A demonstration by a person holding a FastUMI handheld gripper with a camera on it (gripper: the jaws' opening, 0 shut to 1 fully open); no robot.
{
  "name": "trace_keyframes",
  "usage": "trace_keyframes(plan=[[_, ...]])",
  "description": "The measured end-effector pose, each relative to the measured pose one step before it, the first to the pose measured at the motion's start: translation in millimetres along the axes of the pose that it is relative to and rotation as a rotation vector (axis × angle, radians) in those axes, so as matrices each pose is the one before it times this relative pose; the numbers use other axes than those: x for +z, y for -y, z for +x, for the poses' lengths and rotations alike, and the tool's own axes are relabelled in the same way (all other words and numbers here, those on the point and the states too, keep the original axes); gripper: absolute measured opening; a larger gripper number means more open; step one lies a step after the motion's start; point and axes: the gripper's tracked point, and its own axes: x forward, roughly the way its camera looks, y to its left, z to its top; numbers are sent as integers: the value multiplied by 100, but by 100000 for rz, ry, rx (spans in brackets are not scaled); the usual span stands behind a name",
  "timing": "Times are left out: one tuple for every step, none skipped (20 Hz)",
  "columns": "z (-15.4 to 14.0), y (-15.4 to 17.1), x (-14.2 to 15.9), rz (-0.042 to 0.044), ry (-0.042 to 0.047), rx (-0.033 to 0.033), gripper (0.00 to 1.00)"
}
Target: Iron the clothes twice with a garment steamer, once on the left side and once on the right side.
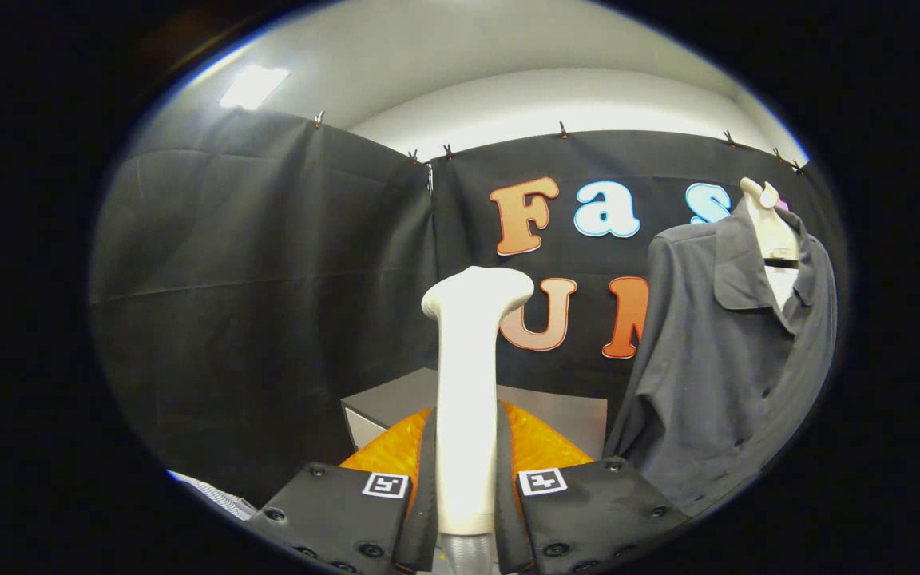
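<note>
Grey table [564,415] lies beyond tongs [466,487] clamping the steamer [468,383].

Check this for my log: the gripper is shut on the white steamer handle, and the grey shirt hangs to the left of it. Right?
Not quite. In the gripper view the gripper is shut on the white steamer handle, but the grey shirt hangs to the right of it, not the left.

Screwed fingers [386,511] with square coded markers [386,485]
</note>
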Motion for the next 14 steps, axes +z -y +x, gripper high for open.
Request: trace_keyframes(plan=[[-1550, 534, -79, 218, 1498, -609, 36], [-1528, 413, -160, -363, 880, -373, 36], [-1612, 410, -124, -125, 1433, -519, 36], [-1265, 251, 269, 213, 1740, -690, 36], [-1268, 619, 63, -144, 1489, -805, 36], [-1112, 887, -77, -54, 1554, -1115, 36], [-1111, 967, -53, 407, 1519, -1775, 36], [-916, 1281, -64, 302, 1458, -2092, 36], [-825, 1421, -112, 402, 1136, -2409, 36], [-947, 1527, -85, 389, 1214, -2649, 36], [-711, 1482, -228, 240, 968, -2819, 36], [-614, 1681, -304, 386, 758, -3041, 36], [-493, 1684, -346, 440, 540, -3196, 36], [-455, 1729, -565, -65, -17, -3154, 36]])
